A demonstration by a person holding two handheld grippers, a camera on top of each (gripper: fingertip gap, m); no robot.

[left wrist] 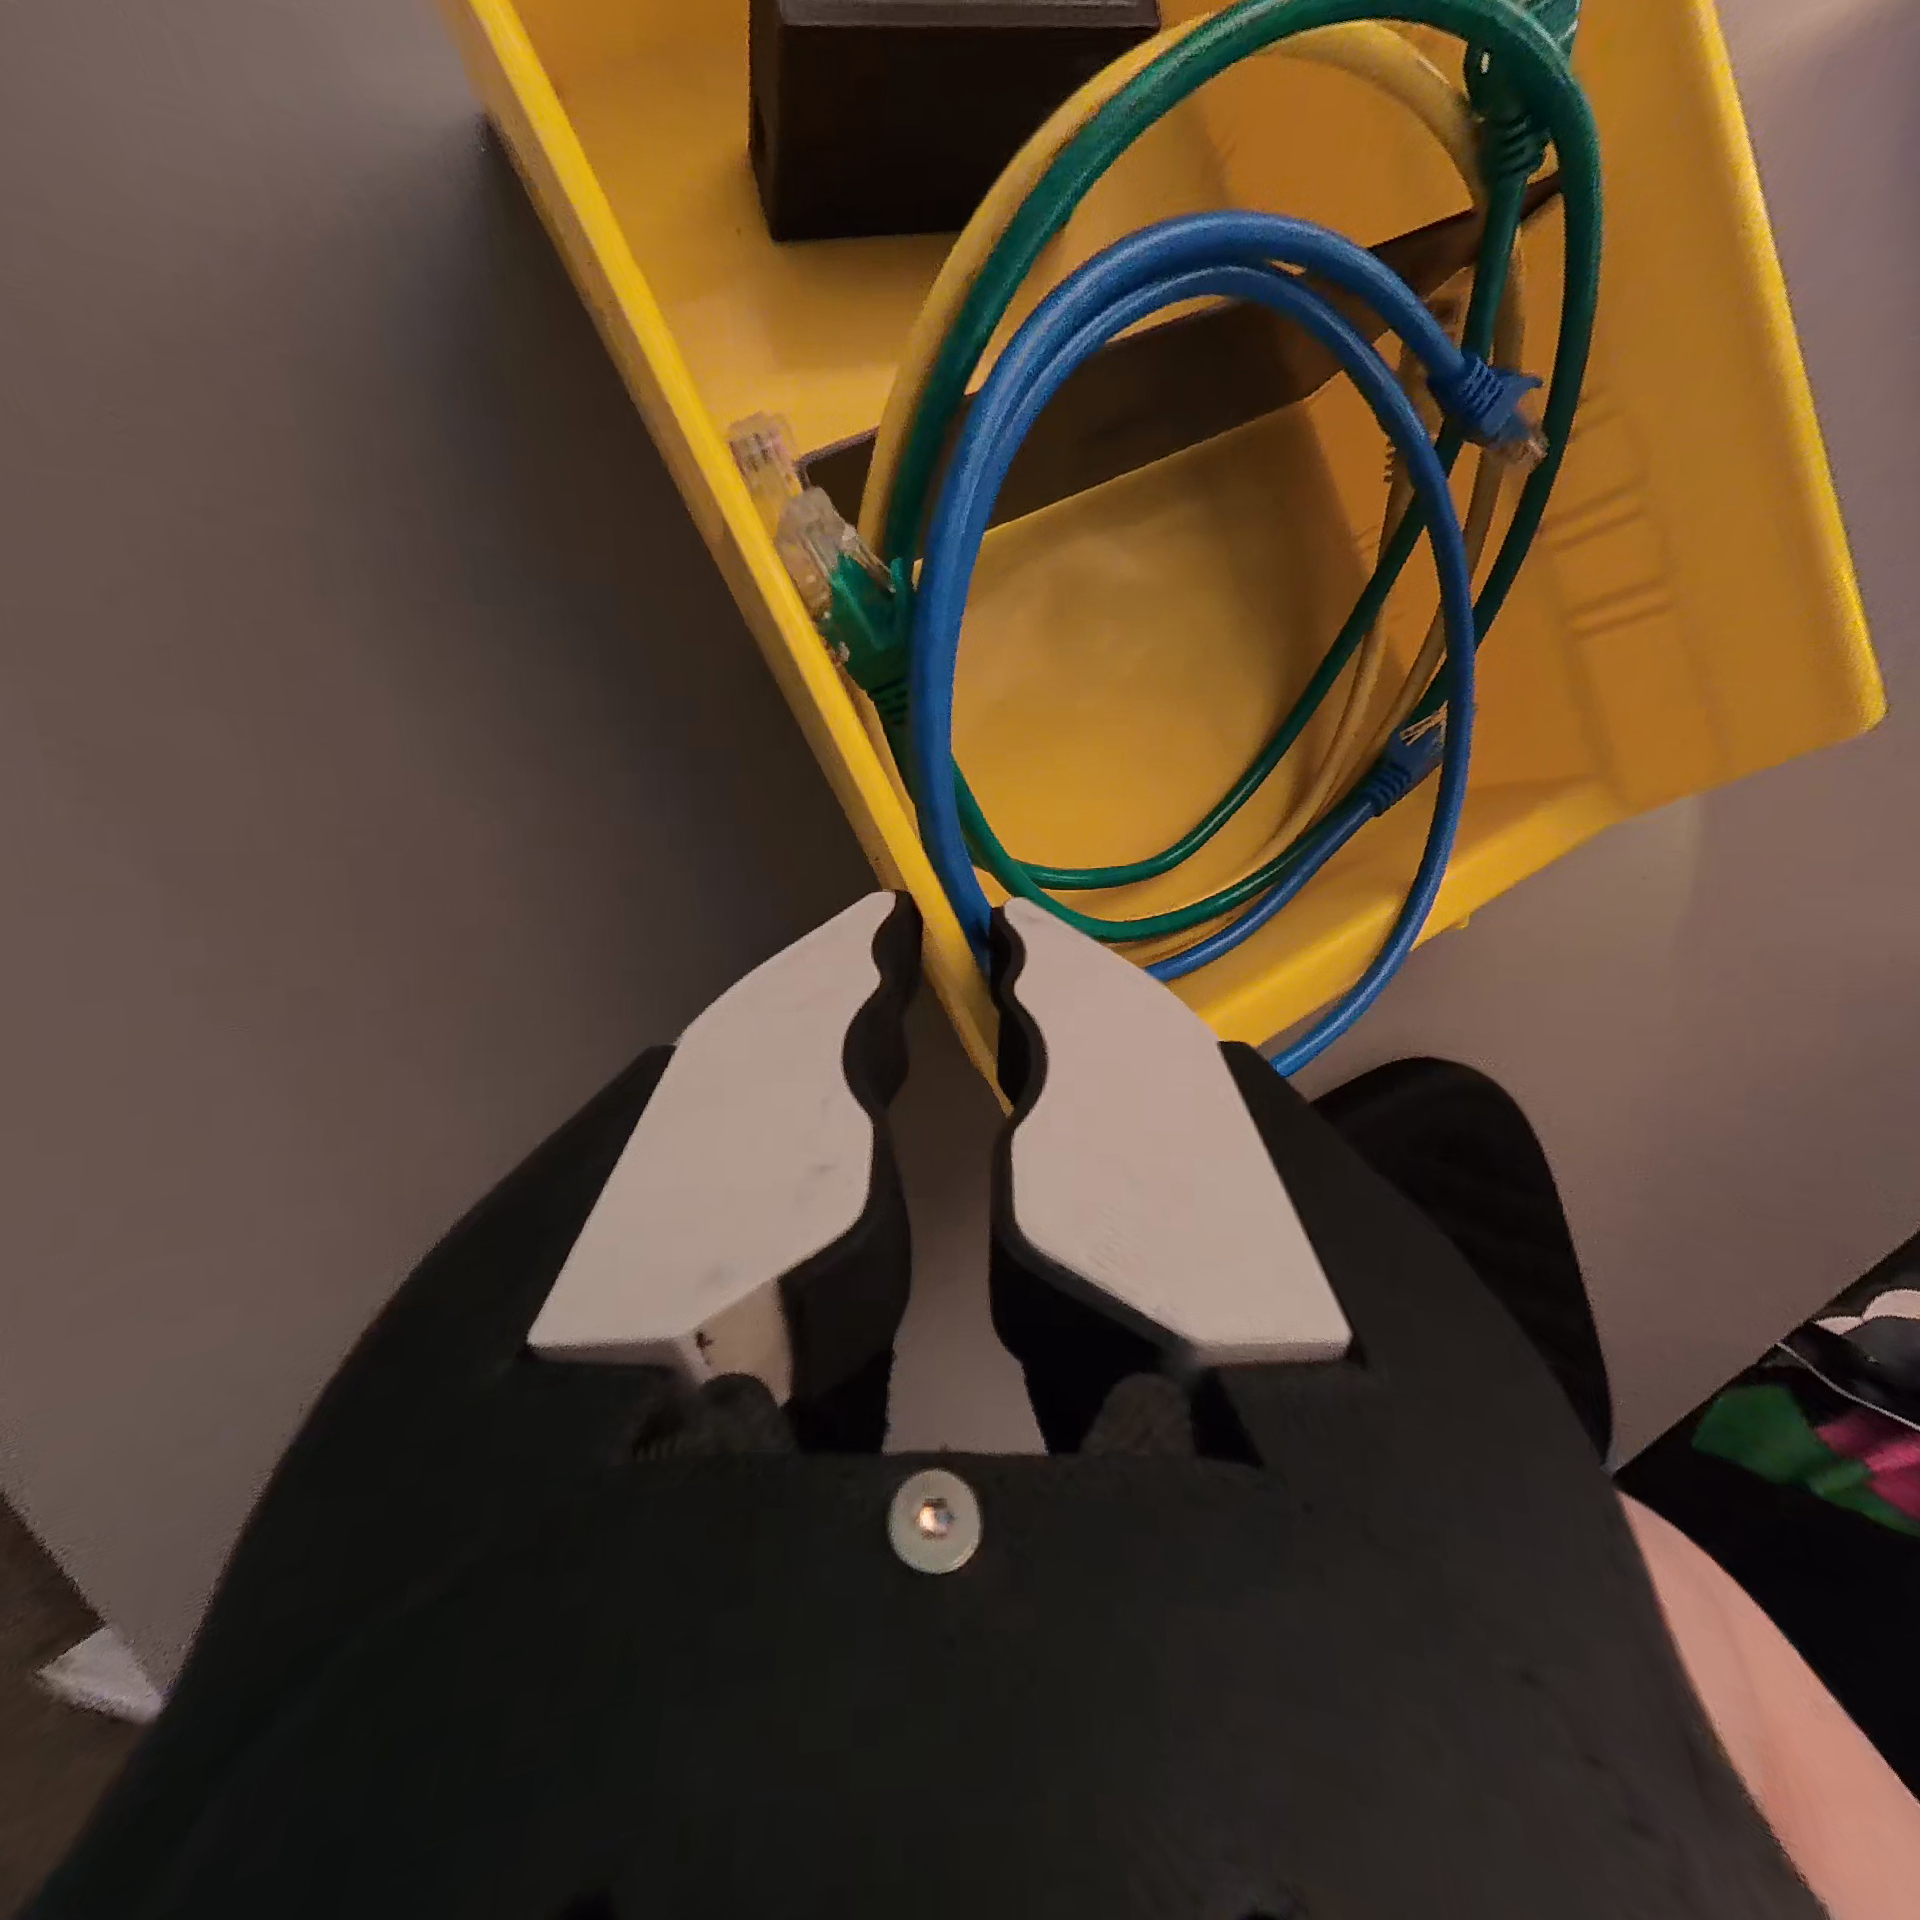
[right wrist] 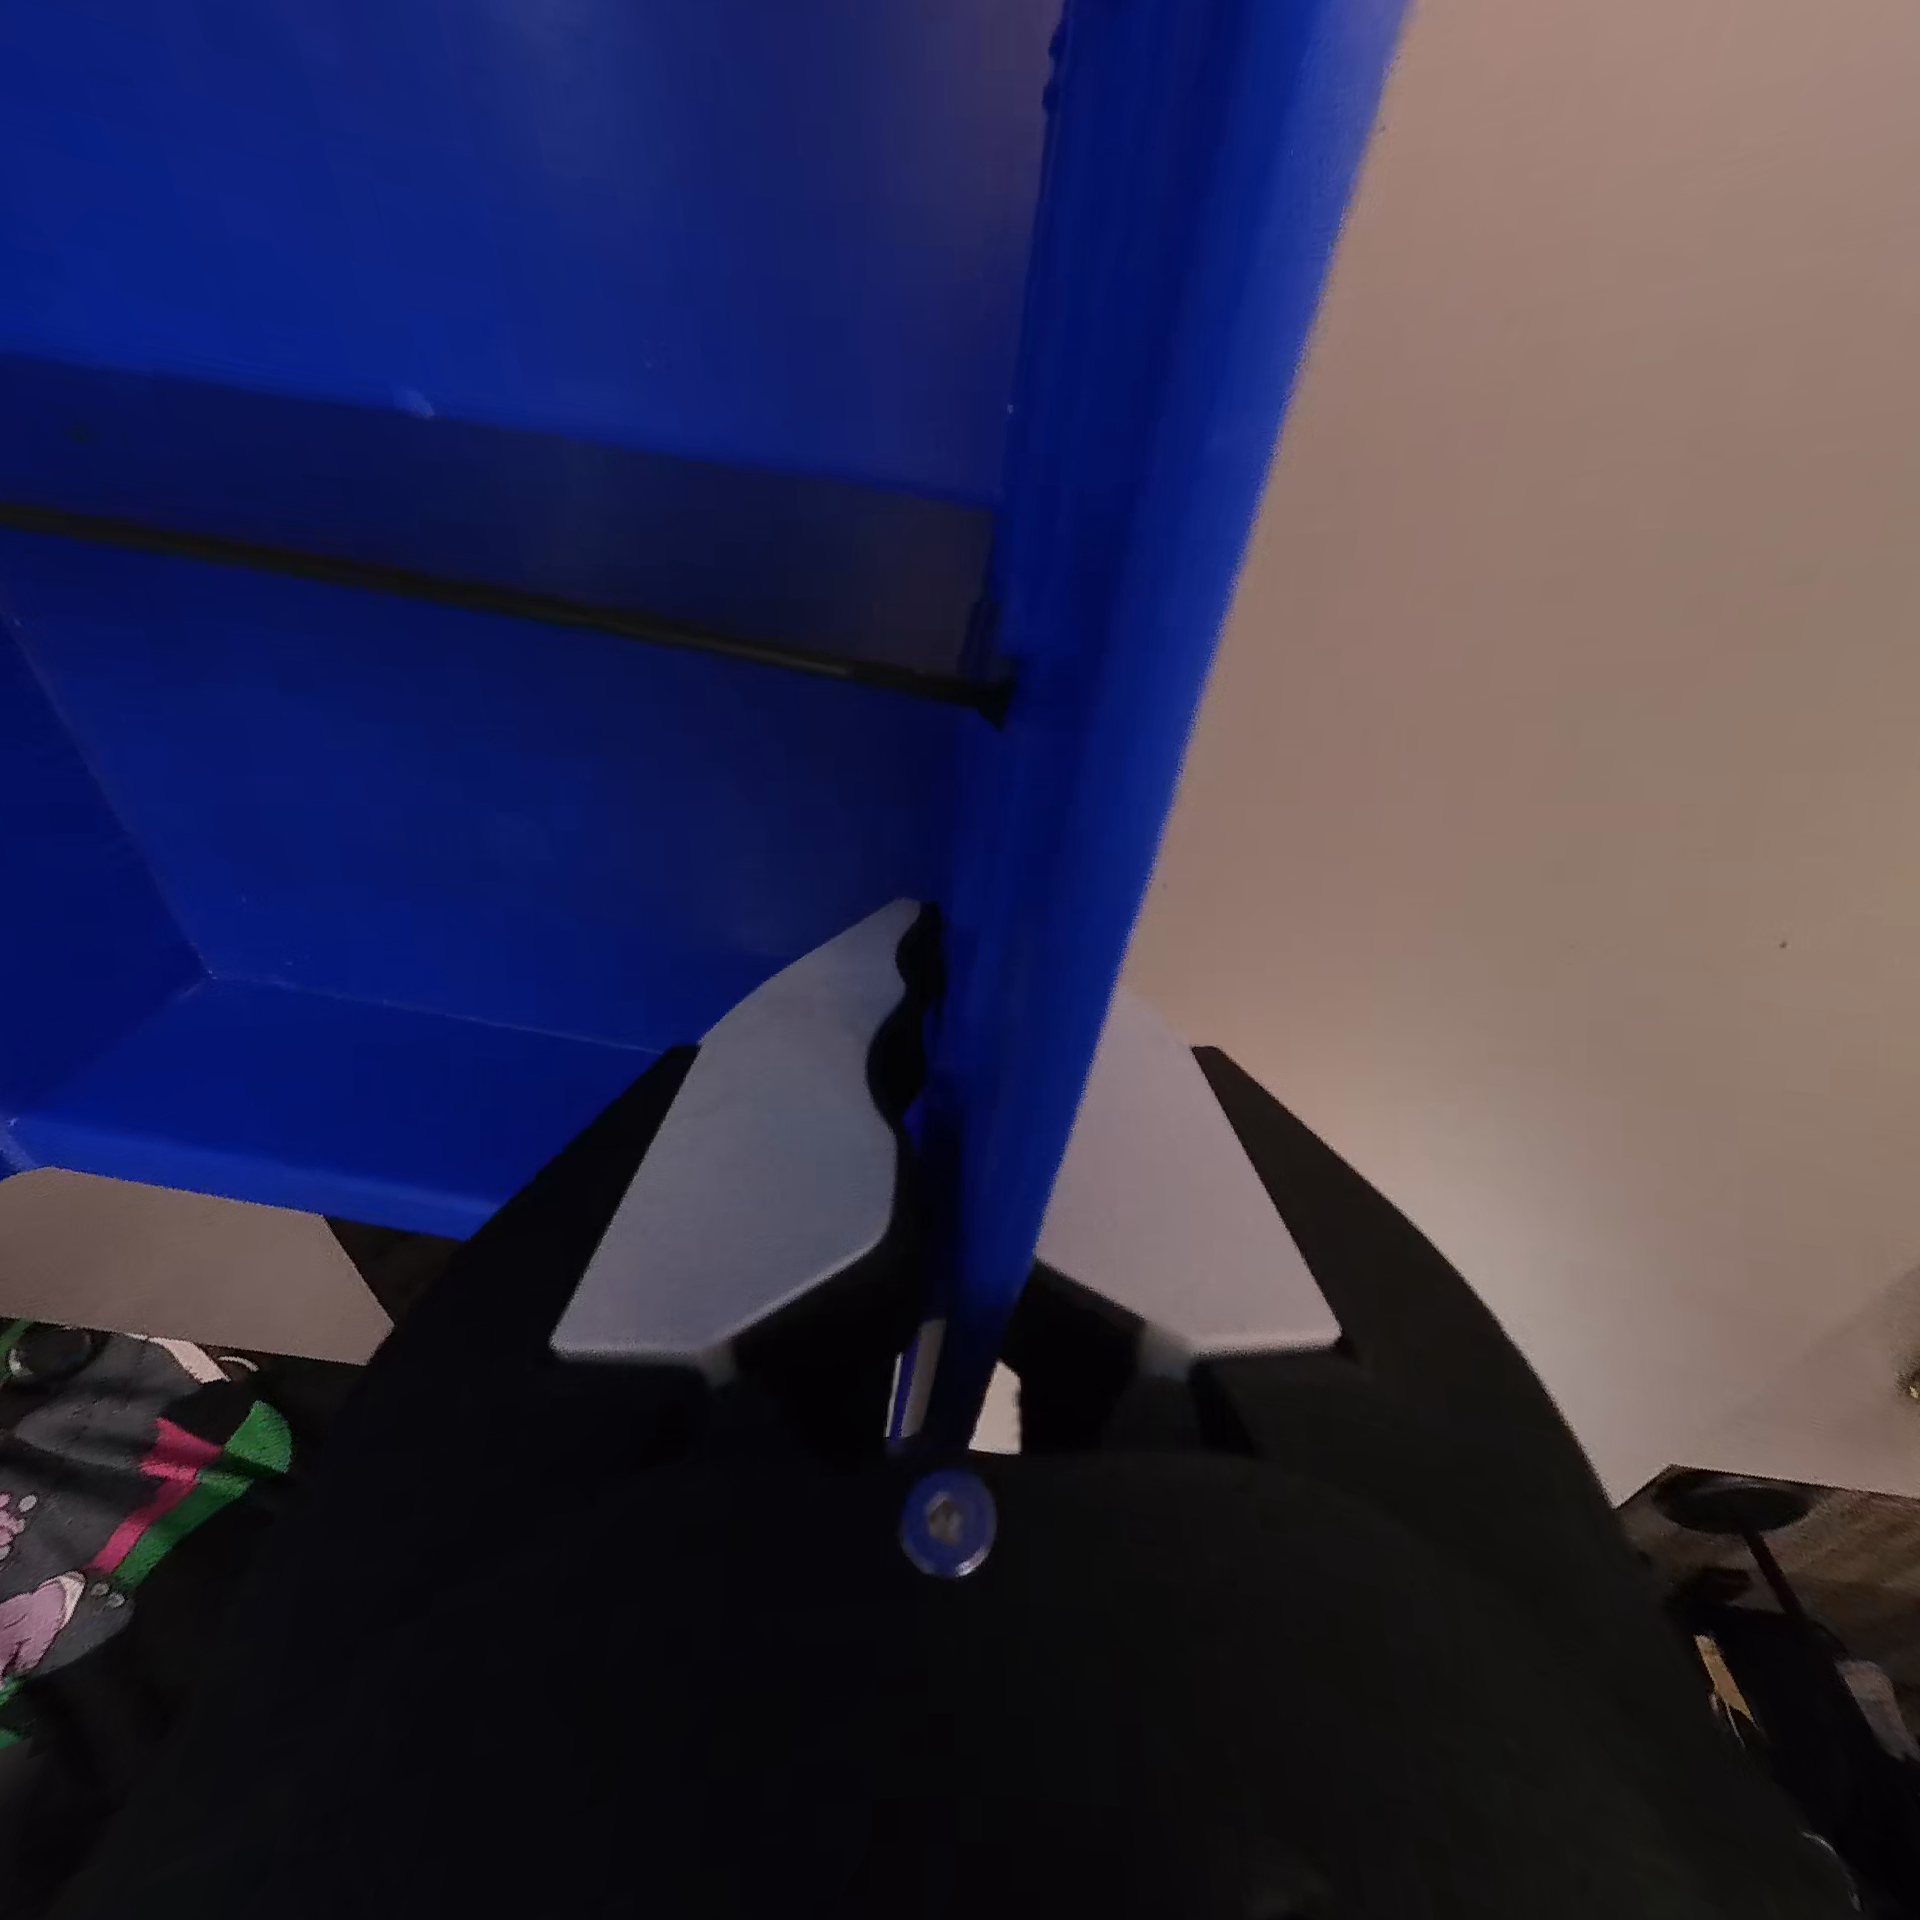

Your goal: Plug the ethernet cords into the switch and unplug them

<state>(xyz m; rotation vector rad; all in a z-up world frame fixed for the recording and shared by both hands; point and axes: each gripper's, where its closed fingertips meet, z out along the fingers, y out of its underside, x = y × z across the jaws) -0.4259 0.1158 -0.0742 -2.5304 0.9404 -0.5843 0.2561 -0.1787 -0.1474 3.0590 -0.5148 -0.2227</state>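
Observation:
A yellow bin (left wrist: 665,343) lies on a pale surface in the left wrist view. It holds a coiled blue ethernet cord (left wrist: 935,644), a green cord (left wrist: 862,613), a yellow cord with a clear plug (left wrist: 764,457), and a black switch (left wrist: 914,114) at the far end. My left gripper (left wrist: 951,914) is shut on the bin's near side wall, and the blue cord runs right beside its right finger. In the right wrist view my right gripper (right wrist: 997,935) is shut on the side wall of a blue bin (right wrist: 520,260). Its right fingertip is hidden behind that wall.
A thin black rod (right wrist: 468,592) crosses the blue bin. Patterned dark cloth (right wrist: 104,1455) lies below the bins and also shows in the left wrist view (left wrist: 1818,1434). A dark stand (right wrist: 1714,1527) sits on the floor at the lower right. A pale wall or tabletop (left wrist: 312,623) surrounds the yellow bin. About 75 cm separates my left fingertips from my right.

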